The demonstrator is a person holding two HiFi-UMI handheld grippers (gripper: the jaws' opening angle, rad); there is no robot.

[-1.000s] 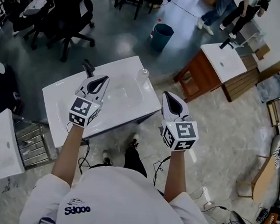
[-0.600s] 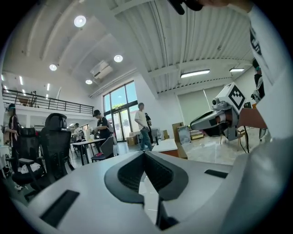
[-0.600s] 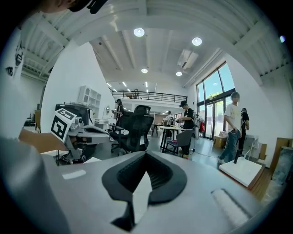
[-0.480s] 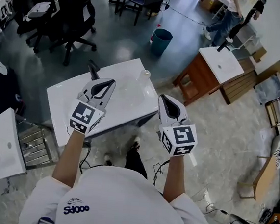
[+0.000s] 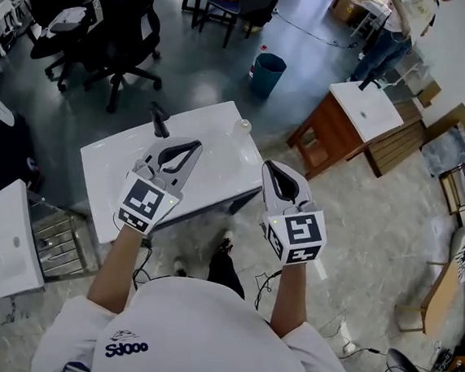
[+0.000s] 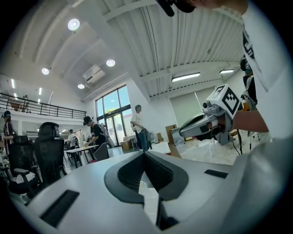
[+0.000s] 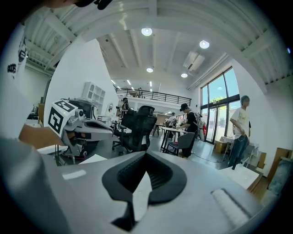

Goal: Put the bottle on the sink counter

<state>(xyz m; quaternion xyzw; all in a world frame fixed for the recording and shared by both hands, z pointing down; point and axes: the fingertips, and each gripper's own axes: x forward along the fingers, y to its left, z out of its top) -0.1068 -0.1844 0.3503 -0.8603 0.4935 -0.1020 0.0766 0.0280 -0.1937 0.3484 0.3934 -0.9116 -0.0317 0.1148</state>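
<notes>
My left gripper (image 5: 189, 147) has crept forward over the white tabletop (image 5: 107, 173), jaws pinched together and empty (right gripper (image 5: 272, 170) likewise). The bottle (image 5: 242, 126) stands at its far corner, apart from both, so placement looks done.

The sink counter (image 5: 103, 169) lies open between the black faucet (image 5: 157, 119) and the bottle (image 5: 242, 127) at its far edge
</notes>
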